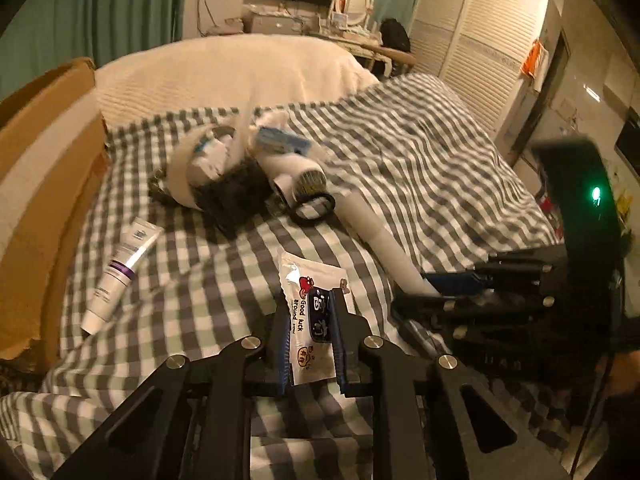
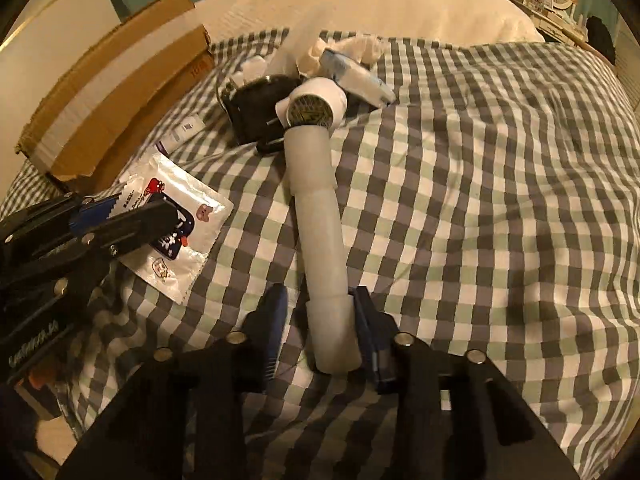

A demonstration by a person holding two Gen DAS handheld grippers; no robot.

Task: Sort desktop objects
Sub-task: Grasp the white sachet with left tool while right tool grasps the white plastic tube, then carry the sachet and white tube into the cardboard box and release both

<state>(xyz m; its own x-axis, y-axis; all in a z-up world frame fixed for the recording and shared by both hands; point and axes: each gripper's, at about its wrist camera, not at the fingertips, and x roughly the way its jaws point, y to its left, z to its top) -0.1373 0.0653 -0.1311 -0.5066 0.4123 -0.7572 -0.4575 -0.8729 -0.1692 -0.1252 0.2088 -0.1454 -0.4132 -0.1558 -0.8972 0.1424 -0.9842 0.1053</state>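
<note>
My left gripper (image 1: 310, 320) is shut on a white snack packet (image 1: 316, 320) with cartoon print, which lies on the checked bedspread; it also shows in the right wrist view (image 2: 176, 216). My right gripper (image 2: 320, 312) is open around the near end of a long white tube (image 2: 320, 232); the right pad touches it, the left finger stands apart. The tube's far end meets a white hair dryer (image 2: 316, 106). A pile of objects (image 1: 224, 168) lies beyond, with a black ring (image 1: 314, 208) beside it. A white cream tube (image 1: 120, 268) lies at the left.
A cardboard box (image 1: 44, 184) stands along the bed's left edge, also in the right wrist view (image 2: 112, 92). A cream blanket (image 1: 224, 76) covers the far end of the bed. A wardrobe (image 1: 472, 40) and a dresser stand beyond.
</note>
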